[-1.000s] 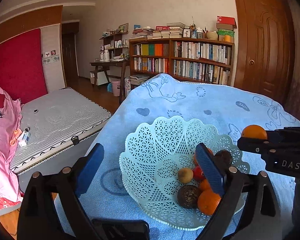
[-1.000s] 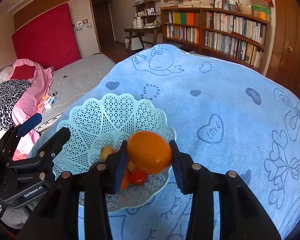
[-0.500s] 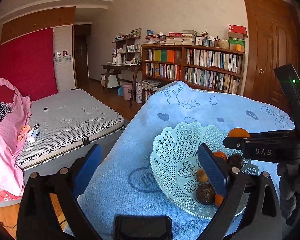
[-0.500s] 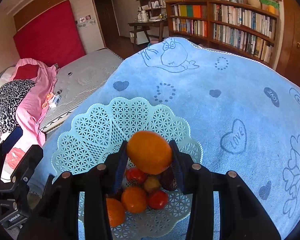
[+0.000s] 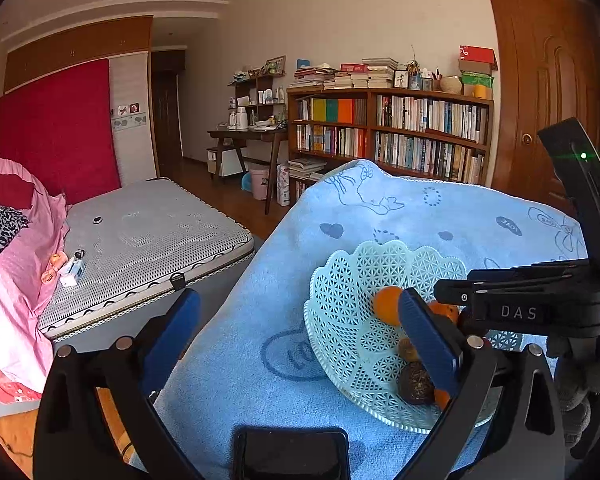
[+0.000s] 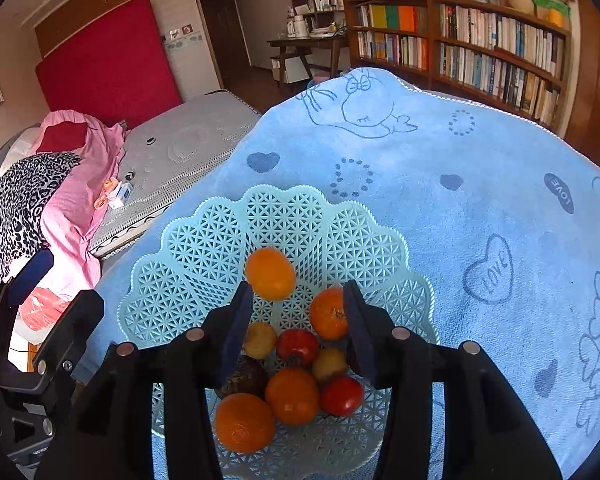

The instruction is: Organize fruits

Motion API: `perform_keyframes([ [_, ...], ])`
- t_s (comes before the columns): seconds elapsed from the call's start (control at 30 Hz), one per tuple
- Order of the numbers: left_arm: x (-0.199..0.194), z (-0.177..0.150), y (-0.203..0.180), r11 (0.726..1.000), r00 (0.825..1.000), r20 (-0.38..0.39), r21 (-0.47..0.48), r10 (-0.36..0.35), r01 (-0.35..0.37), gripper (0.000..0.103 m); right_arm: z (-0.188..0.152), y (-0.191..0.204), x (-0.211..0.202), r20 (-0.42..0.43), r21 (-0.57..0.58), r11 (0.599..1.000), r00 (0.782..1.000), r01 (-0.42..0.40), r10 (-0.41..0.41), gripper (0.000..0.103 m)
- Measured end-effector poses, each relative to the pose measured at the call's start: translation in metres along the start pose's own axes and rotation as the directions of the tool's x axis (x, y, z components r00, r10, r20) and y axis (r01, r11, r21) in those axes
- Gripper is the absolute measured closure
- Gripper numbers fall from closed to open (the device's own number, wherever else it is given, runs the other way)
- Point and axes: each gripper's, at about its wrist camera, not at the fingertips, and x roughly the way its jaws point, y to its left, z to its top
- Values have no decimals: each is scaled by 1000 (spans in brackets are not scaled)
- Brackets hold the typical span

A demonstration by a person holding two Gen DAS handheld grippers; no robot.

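Bedroom, daylight, no lamp visible. Off-white walls (image 5: 340, 20), stepped ceiling cornice. Red padded headboard panel (image 5: 56, 128) on the left wall with wood cabinets above it. Bare grey mattress (image 5: 148, 236) below, pink bedding (image 5: 16, 280) and a leopard-print cloth (image 6: 20, 208) piled at its head end; a few small items lie on the mattress. Wood floor (image 5: 220, 196), dark. Long low bookcase (image 5: 388, 132) along the far wall, packed with books, more stacks and boxes on top. Dark desk (image 5: 248, 140) left of it, a smaller cluttered shelf unit above, pink bin (image 5: 259, 180) underneath. Brown panelled door (image 5: 540, 92) on the right. Darker doorway (image 5: 166, 120) beyond the headboard.
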Motion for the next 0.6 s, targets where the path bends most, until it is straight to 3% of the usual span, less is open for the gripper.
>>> perform_keyframes([
  [0.17, -2, -1, -5, 1000, 1000, 0, 18, 4, -4, 3, -16, -6, -16, 44, 0, 999, 998, 33, -33, 26],
  [0.33, -4, -2, -8, 1000, 1000, 3, 28, 12, -12, 3, -36, -6, -34, 111, -43, 993, 988, 111, -106, 20],
  [0.5, -7, -4, -11, 999, 1000, 5, 42, 21, -21, 3, -55, -1, -58, 206, -79, 978, 963, 193, -174, 10],
  [0.6, -12, -5, -14, 998, 1000, 9, 53, 26, -27, 3, -65, 2, -71, 234, -106, 973, 956, 205, -175, 5],
])
